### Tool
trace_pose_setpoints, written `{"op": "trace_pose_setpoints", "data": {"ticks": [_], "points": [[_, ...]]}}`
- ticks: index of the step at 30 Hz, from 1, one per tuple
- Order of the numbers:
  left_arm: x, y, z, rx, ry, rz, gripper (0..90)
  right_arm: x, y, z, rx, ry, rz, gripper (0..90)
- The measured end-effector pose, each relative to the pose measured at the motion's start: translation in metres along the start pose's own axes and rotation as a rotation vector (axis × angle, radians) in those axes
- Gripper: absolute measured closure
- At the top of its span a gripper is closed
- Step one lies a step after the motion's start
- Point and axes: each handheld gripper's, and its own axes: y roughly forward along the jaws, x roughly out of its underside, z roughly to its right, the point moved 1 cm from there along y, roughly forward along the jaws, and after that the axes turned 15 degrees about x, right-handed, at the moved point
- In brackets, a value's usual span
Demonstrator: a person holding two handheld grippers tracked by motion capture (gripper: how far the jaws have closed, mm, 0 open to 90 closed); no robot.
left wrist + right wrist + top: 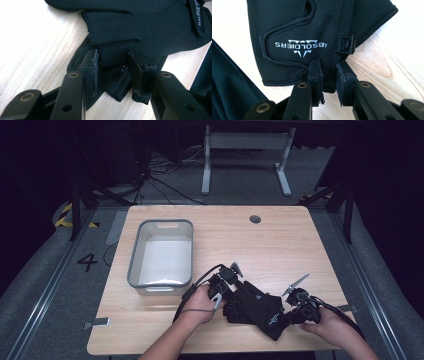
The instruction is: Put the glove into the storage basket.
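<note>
The gloves (255,305) are black cloth, matt and smooth like a stretch knit, with raised stitched seams, a pale printed logo (300,46) and a small black plastic clip (346,43) at the cuff. The table (280,250) is pale wood with a fine straight grain, satin rather than glossy. The tub (162,252) looks like smooth plastic, white inside with a grey rim. Both grippers, left gripper (113,72) and right gripper (329,75), have matt black jaws (brass-coloured metal rivets at the joints) with rough, worn pads (93,67)
</note>
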Motion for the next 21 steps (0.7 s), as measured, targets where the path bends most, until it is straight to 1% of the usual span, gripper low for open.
{"op": "trace_pose_setpoints", "data": {"ticks": [2, 4, 5, 6, 7, 8, 9, 11, 12, 13, 16, 18, 19, 21], "points": [[0.000, 0.002, 0.000, -0.004, -0.004, 0.001, 61.3, 0.000, 0.000, -0.001, 0.003, -0.006, -0.001, 76.5], [-0.001, 0.003, 0.001, -0.017, -0.001, -0.004, 63.3, -0.001, 0.000, -0.002, 0.008, -0.011, -0.002, 77.2], [-0.001, 0.003, 0.002, -0.030, 0.006, -0.006, 66.2, -0.001, 0.000, -0.002, 0.009, -0.013, -0.001, 77.3], [-0.001, 0.003, 0.004, -0.057, 0.019, -0.009, 68.8, -0.001, 0.000, -0.002, 0.010, -0.014, -0.002, 77.5], [-0.002, 0.003, 0.006, -0.069, 0.026, -0.014, 71.1, -0.001, 0.000, -0.003, 0.013, -0.014, -0.002, 77.7], [-0.002, 0.003, 0.006, -0.069, 0.026, -0.014, 73.6, -0.001, 0.000, -0.003, 0.016, -0.016, -0.004, 77.9], [-0.002, 0.003, 0.009, -0.086, 0.043, -0.012, 75.7, -0.001, 0.000, -0.004, 0.019, -0.016, -0.006, 78.0], [-0.002, 0.003, 0.011, -0.089, 0.047, -0.010, 76.5, -0.002, 0.000, -0.004, 0.019, -0.018, -0.005, 78.1], [-0.002, 0.002, 0.014, -0.084, 0.059, -0.018, 76.9, -0.002, 0.000, -0.005, 0.023, -0.016, -0.005, 78.2], [-0.002, 0.002, 0.014, -0.084, 0.059, -0.018, 76.8, -0.002, 0.000, -0.005, 0.023, -0.016, -0.005, 78.2], [-0.002, -0.003, 0.019, -0.087, 0.078, 0.002, 77.3, -0.002, 0.000, -0.006, 0.027, -0.015, -0.005, 78.6], [-0.001, -0.006, 0.021, -0.081, 0.094, 0.018, 84.2, -0.002, 0.000, -0.006, 0.027, -0.017, -0.003, 78.9], [-0.001, -0.007, 0.022, -0.081, 0.099, 0.022, 86.2, -0.002, 0.000, -0.006, 0.031, -0.017, -0.004, 79.0], [-0.001, -0.009, 0.024, -0.083, 0.100, 0.028, 87.5, -0.003, -0.001, -0.007, 0.039, -0.021, -0.003, 79.6]]}}
